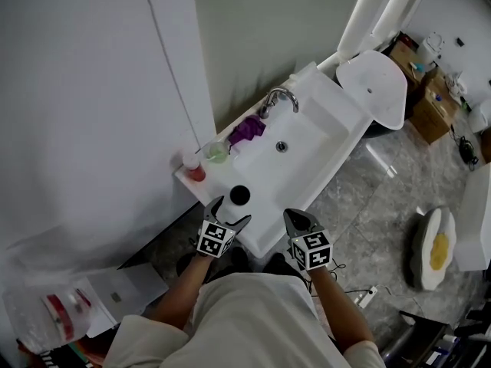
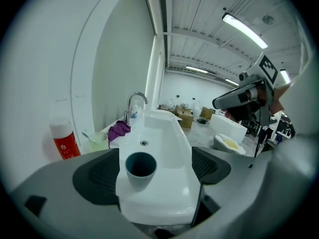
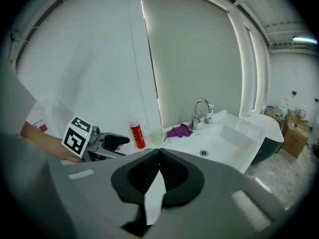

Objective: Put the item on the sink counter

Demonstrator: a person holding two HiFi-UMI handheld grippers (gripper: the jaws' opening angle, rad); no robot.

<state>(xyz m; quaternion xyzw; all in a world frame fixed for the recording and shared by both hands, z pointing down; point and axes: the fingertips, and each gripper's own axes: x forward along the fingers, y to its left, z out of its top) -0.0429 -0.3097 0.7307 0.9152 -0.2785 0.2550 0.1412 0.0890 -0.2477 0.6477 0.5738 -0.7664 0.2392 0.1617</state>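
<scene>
A dark teal cup (image 1: 240,195) stands upright on the near corner of the white sink counter (image 1: 265,219). My left gripper (image 1: 228,212) is open just in front of it. In the left gripper view the cup (image 2: 140,169) sits between the wide-apart jaws, touching neither pad, on the counter (image 2: 164,195). My right gripper (image 1: 294,216) hovers at the counter's front edge, to the right of the cup. It is shut with nothing in it; in the right gripper view its tips (image 3: 159,151) meet.
Along the counter's wall side stand a red bottle (image 1: 193,169), a green cup with a toothbrush (image 1: 216,152), a purple cloth (image 1: 247,129) and the faucet (image 1: 278,98). The basin drain (image 1: 281,146) lies mid-sink. A toilet (image 1: 374,83) and cardboard boxes (image 1: 431,98) are beyond.
</scene>
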